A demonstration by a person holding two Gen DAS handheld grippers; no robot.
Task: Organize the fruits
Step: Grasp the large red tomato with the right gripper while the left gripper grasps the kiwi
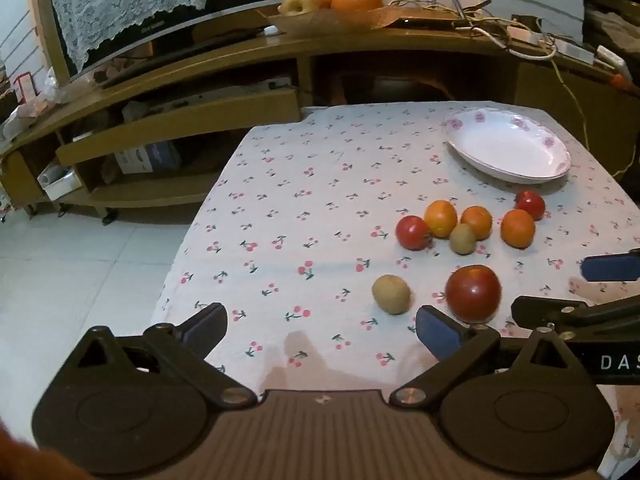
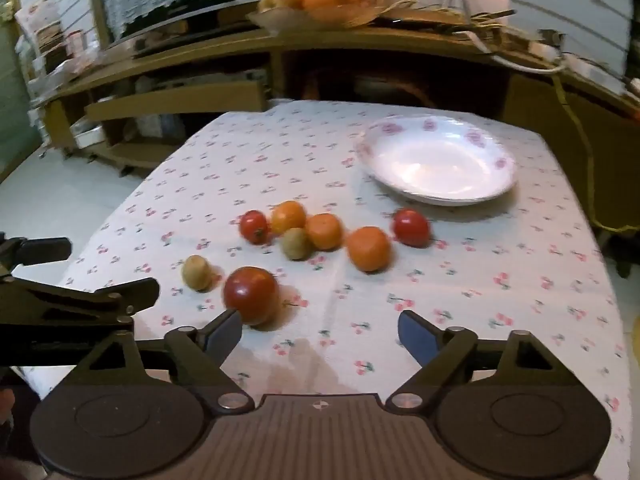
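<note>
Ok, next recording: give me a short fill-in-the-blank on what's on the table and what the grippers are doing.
1. The white plate holds ____ fruit.
2. The loose fruit on the tablecloth includes two brownish kiwis, three orange citrus fruits and ____ red tomatoes.
3. Both the left gripper and the right gripper have their jaws ____.
4. The fruit nearest both grippers is the large red ____.

Missing words: no; three; open; tomato
</note>
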